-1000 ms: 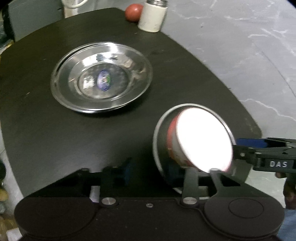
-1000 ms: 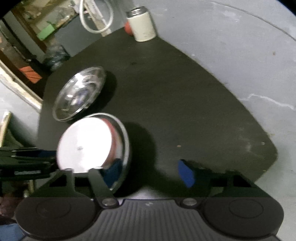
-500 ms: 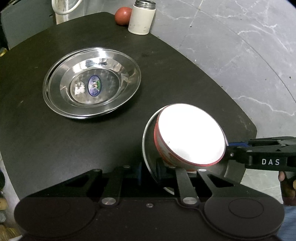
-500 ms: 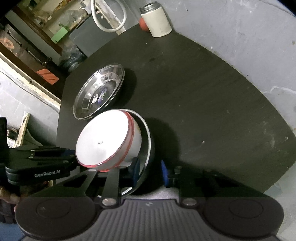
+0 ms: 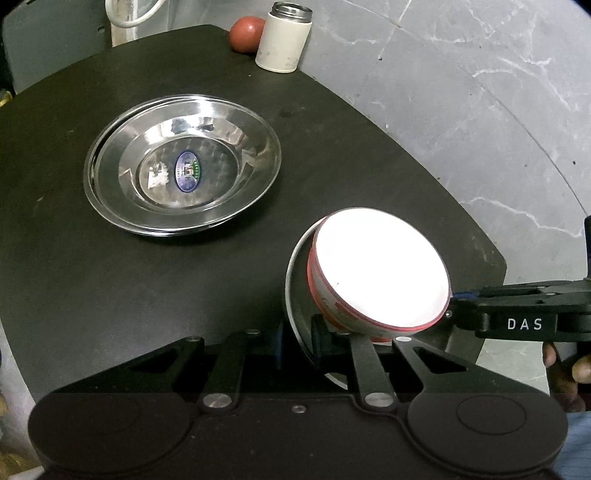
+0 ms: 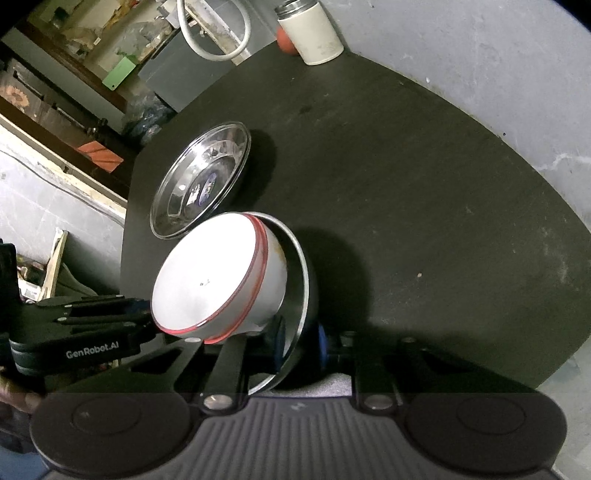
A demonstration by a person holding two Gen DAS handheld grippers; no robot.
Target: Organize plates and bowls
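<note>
Item 1, nearest: left gripper (image 5: 297, 341), fingers clamped on the near rim of a steel plate (image 5: 295, 295), blue pads either side of the metal edge. A half second ago the same grip is in place; one second ago the left fingers stand wider apart.

Item 2: right gripper (image 6: 301, 341), likewise closed on the rim of the same plate, one pad inside, one outside. One second ago its blue pads stand well apart; they have since come together on the rim.

Item 3: steel plate, held by both grippers, tilted steeply above the near edge of the black table (image 5: 110, 277).

Item 4: white bowl (image 5: 380, 273) with red rim band, lying in the tilted plate, its mouth facing up and towards the cameras. Interior is overexposed in the left wrist view; in the right wrist view a small dark mark shows inside. Sharper than one second ago, when it was blurred.

Item 5: the person's fingers (image 5: 569, 369) behind the right gripper's body, at the frame edge.

Item 6, middle distance: stack of steel dishes (image 5: 183, 173), flat on the table, blue oval label at the centre. Position on the table unchanged.

Item 7, far corner: cream canister (image 5: 282, 38) with metal top, upright; red round fruit (image 5: 245, 35) just beside it, touching or nearly so. Both unmoved.

Item 8, beyond the table: grey marbled floor (image 5: 461, 92).
</note>
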